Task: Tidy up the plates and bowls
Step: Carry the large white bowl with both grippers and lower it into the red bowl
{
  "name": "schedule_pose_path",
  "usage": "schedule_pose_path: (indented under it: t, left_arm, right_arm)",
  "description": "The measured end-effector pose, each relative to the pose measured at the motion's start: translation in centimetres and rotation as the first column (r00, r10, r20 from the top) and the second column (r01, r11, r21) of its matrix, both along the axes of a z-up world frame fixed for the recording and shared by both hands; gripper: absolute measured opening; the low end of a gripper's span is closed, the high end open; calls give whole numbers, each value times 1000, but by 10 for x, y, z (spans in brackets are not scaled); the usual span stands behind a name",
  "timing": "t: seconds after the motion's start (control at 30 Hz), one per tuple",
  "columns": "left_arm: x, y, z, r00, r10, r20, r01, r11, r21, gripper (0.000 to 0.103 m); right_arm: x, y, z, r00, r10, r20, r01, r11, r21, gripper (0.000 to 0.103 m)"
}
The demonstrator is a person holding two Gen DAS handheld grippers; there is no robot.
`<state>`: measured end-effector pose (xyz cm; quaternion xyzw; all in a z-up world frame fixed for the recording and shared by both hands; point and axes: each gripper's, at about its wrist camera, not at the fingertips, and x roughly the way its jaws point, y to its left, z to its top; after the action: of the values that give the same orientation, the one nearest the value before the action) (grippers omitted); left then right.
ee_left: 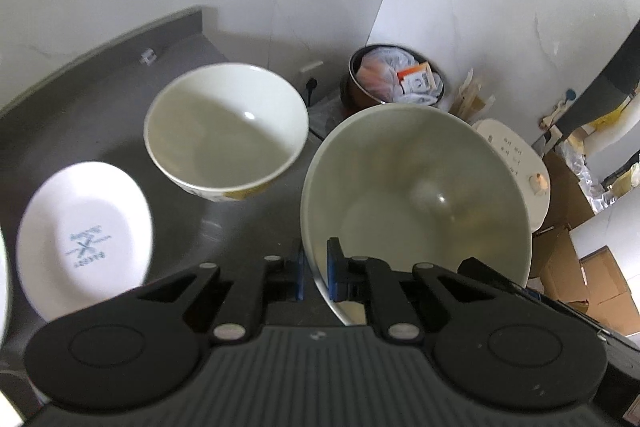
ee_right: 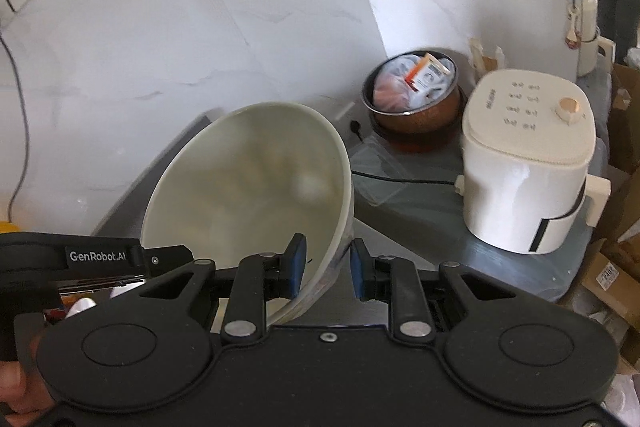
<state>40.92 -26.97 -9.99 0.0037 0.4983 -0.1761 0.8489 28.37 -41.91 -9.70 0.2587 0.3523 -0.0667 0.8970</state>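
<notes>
The left tongs (ee_left: 316, 269) are pinched on the near rim of a big pale bowl (ee_left: 416, 203), one blue pad inside the wall and one outside; this bowl fills the lower right of the left view and is tilted. The right tongs (ee_right: 328, 273) straddle the rim of a bowl (ee_right: 256, 203) in the same way, left pad inside, right pad outside. The outer pad looks to stand a little off the wall, so whether they truly grip it I cannot tell. That bowl sits in the lower middle of the right view, tipped up toward the camera.

Further out in the left view, a second white bowl (ee_left: 226, 131) is at centre left above the grey counter (ee_left: 80, 115), and a white plate (ee_left: 86, 239) with a blue mark lies at lower left. At upper right centre stands a pot (ee_left: 396, 77) stuffed with packets. In the right view a white cooker (ee_right: 528, 159) stands at right, just beside the pot. A hand (ee_right: 20, 391) shows at the lower left corner.
</notes>
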Motion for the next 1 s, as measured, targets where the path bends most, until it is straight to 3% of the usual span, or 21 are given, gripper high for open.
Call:
schedule_pose_path:
  t: [0.4, 1.0]
  left_arm:
    - [-15, 33, 40, 996, 66, 56, -64, 997, -31, 10]
    - [-36, 90, 23, 985, 175, -3, -175, 984, -21, 10]
  right_arm:
    - [-3, 30, 19, 993, 107, 42, -106, 994, -11, 24]
    - [-4, 82, 1, 970, 240, -25, -240, 971, -1, 24]
